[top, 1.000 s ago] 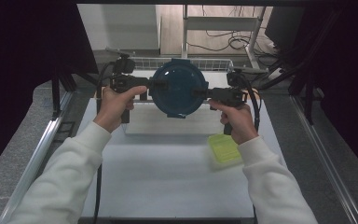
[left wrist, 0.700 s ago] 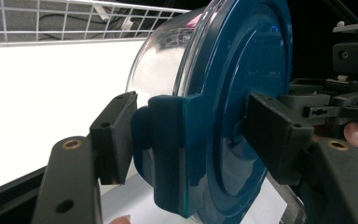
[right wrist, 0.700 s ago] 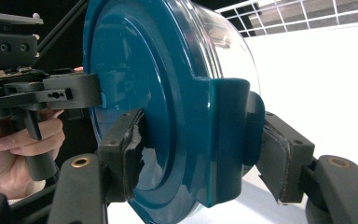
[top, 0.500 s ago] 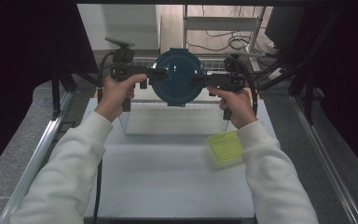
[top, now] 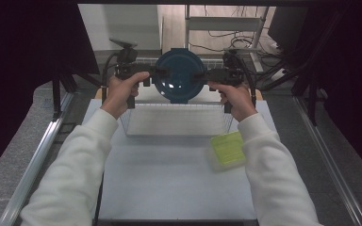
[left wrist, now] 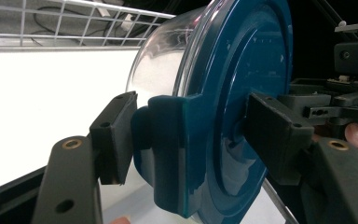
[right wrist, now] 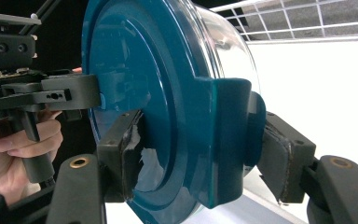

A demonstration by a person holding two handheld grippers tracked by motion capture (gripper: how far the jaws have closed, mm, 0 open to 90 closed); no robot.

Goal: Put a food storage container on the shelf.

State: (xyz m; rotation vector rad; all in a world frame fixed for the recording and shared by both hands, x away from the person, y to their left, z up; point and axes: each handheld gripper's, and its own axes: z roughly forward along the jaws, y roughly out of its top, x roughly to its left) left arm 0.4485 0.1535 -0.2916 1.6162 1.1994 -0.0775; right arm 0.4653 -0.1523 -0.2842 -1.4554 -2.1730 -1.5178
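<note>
Teal-lidded clear container (top: 179, 75) is held in the air above a wire basket (top: 176, 120), tipped on edge, lid facing the person. Its side latches are clamped by the left gripper (top: 156, 73) and right gripper (top: 201, 75). Both grips should be kept level and even. A yellow-green sponge (top: 227, 149) lies nearby on the table (top: 169, 179), clear of the path.

You wear white long sleeves (top: 82, 155); your grippers (top: 156, 72) are black, with brass-ringed screw holes and trailing black cables.
</note>
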